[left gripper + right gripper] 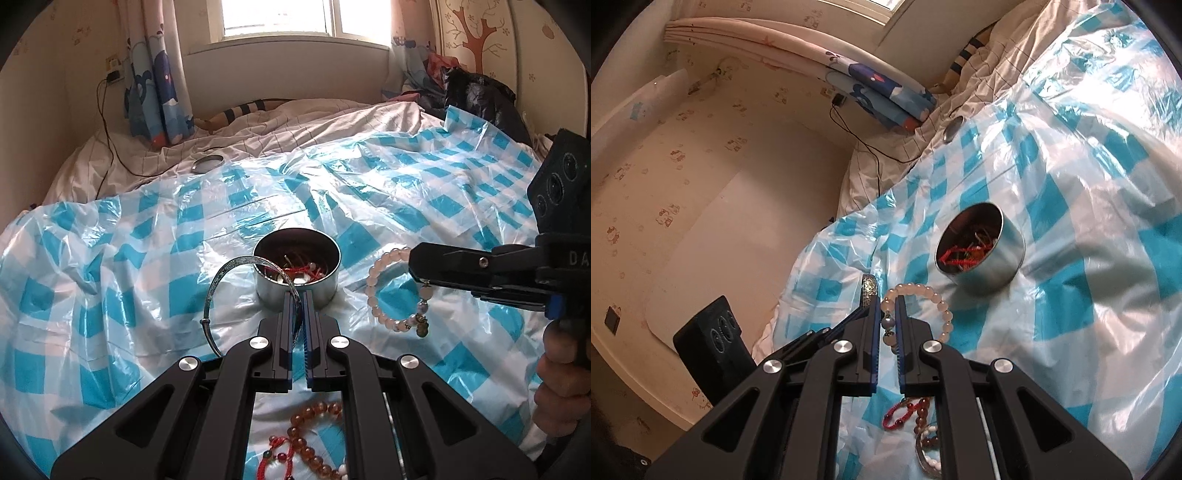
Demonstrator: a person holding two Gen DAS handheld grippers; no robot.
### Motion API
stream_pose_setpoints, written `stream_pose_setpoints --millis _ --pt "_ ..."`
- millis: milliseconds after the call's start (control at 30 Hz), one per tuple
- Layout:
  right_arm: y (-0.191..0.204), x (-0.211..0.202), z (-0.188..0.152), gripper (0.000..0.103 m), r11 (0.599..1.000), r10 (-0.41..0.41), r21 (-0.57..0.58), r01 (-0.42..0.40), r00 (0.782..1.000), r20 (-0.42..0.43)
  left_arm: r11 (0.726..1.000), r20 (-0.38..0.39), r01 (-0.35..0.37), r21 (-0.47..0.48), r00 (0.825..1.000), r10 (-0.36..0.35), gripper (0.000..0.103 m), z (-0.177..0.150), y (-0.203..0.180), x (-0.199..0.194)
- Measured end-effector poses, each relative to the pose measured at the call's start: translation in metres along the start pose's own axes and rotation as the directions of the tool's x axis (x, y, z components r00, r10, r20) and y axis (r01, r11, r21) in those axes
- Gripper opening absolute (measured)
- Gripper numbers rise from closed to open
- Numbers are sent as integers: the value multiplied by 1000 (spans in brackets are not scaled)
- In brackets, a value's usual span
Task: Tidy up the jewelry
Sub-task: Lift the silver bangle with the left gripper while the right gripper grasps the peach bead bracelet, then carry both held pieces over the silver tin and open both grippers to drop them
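Metal tin holds red cord bracelets.

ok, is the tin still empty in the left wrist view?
No. The round metal tin already holds red cord pieces, while the left gripper grips a silver bangle just in front of its rim.

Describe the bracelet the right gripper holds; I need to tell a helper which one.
On the blue-checked plastic sheet, find the round metal tin. Beside it, the right gripper holds the pale pink bead bracelet. Unlike the amber and red bracelets nearby, it carries a small brass charm.
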State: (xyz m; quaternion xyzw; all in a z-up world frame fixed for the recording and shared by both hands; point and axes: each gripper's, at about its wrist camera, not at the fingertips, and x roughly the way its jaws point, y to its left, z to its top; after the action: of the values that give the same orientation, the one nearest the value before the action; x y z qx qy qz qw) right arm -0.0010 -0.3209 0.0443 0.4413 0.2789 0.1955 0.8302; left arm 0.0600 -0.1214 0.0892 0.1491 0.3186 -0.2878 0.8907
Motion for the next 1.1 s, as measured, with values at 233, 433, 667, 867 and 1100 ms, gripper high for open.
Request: stream_pose_setpoints --millis 233,433,667,867,1100 --pt "-6 2 13 8 1000 1 17 -1 1000 3 992 8 94 -81 996 -94 4 8 15 8" --pt "-10 12 43 8 1000 -4 10 4 1000 12 956 65 234 -176 972 -225 4 20 41 19" --pt "-19 45 67 8 998 -67 -19 67 998 -14 921 81 302 -244 953 -291 4 37 55 52" --pt "-23 88 75 22 970 -227 -105 220 972 -60 904 14 331 -271 940 -340 10 34 49 94" --pt "-24 49 64 52 929 -355 -104 356 934 25 946 4 213 -243 976 -218 49 25 47 76"
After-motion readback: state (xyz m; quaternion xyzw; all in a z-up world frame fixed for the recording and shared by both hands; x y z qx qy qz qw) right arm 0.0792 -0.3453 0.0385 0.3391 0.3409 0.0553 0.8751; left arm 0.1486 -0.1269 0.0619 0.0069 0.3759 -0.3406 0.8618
